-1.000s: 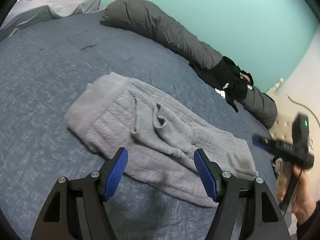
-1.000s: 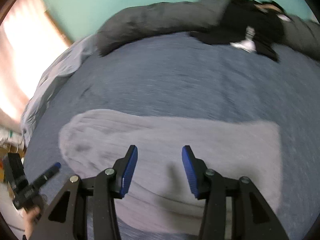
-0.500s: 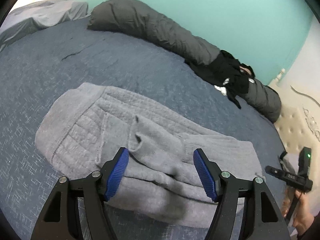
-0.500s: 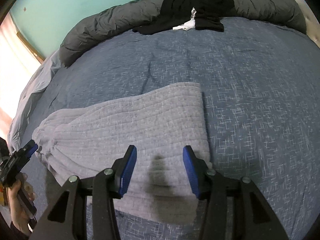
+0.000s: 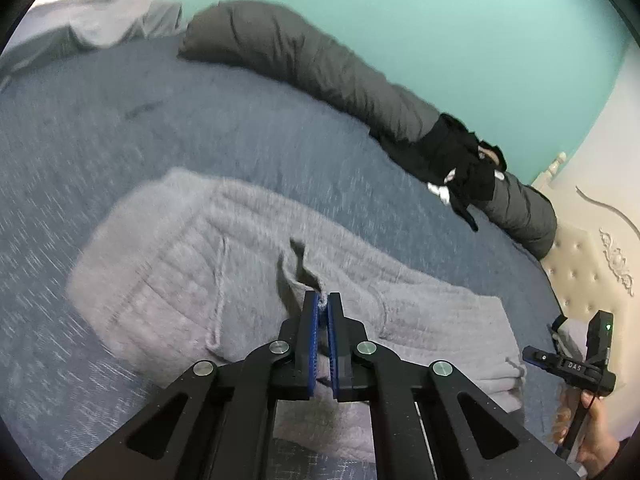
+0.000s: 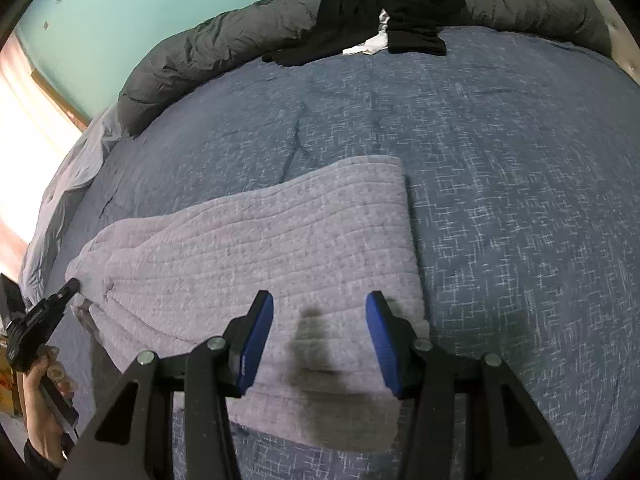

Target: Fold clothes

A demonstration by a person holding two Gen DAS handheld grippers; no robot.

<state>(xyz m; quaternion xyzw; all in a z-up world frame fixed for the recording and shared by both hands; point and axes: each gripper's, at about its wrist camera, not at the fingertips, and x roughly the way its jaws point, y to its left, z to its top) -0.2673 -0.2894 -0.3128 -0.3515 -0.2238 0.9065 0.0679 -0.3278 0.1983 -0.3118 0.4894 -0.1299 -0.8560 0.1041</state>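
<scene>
The left gripper [image 5: 323, 304] has just closed, its fingers pinching a fold of the grey garment [image 5: 192, 280] on the bed [image 5: 80, 128]; the right gripper [image 6: 320, 320] hovers with fingers spread over the garment's right end.

The left wrist view is motion-blurred, so the grey ribbed knit garment [image 5: 224, 276] loses its texture there. Its near edge hides behind the black gripper frame; fabric seems pinched between the blue pads [image 5: 316, 320].

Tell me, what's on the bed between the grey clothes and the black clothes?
Nothing: in the right wrist view only bare blue bedspread lies between the grey garment and the black clothes.
</scene>
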